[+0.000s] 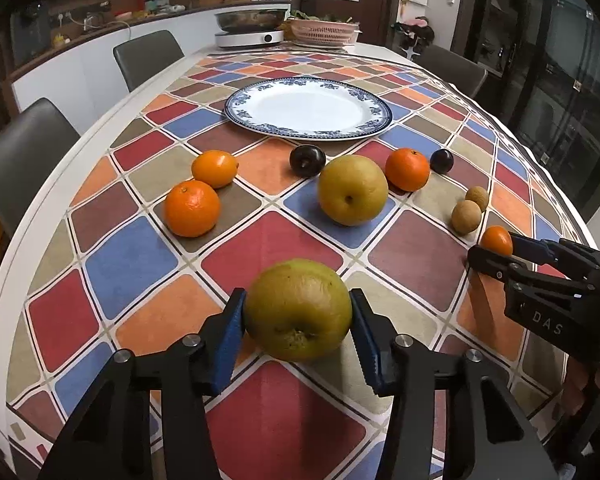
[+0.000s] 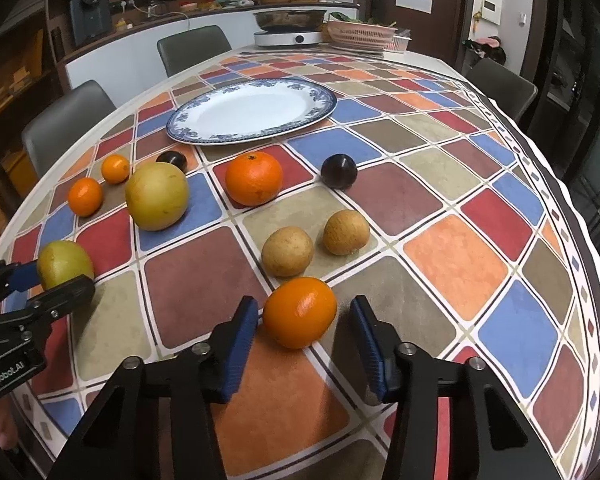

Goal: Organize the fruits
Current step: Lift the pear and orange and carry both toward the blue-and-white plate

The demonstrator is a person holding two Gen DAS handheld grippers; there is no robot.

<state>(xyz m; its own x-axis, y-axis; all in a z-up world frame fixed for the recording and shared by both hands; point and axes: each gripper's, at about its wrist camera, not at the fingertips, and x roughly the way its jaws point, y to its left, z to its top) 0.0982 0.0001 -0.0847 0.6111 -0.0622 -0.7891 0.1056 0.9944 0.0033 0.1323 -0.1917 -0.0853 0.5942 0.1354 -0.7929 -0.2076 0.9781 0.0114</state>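
Note:
A green-yellow pear (image 1: 298, 316) sits on the chequered tablecloth between the blue pads of my left gripper (image 1: 298, 294), and both pads press its sides; the right wrist view shows this gripper (image 2: 60, 276) at the far left. A small orange (image 2: 300, 312) lies between the jaws of my right gripper (image 2: 303, 302). The left pad touches it and a gap shows at the right pad. The blue-rimmed white plate (image 1: 376, 116) stands bare farther back. Between the grippers and the plate lie a larger pear (image 1: 352, 190), three oranges, two dark plums and two small brown fruits (image 2: 287, 252).
An electric cooker (image 1: 250, 38) with a metal pan and a pink basket (image 1: 324, 32) stand at the table's far end. Grey chairs (image 1: 20, 160) line the left side and the far right. The table edge curves close on the right.

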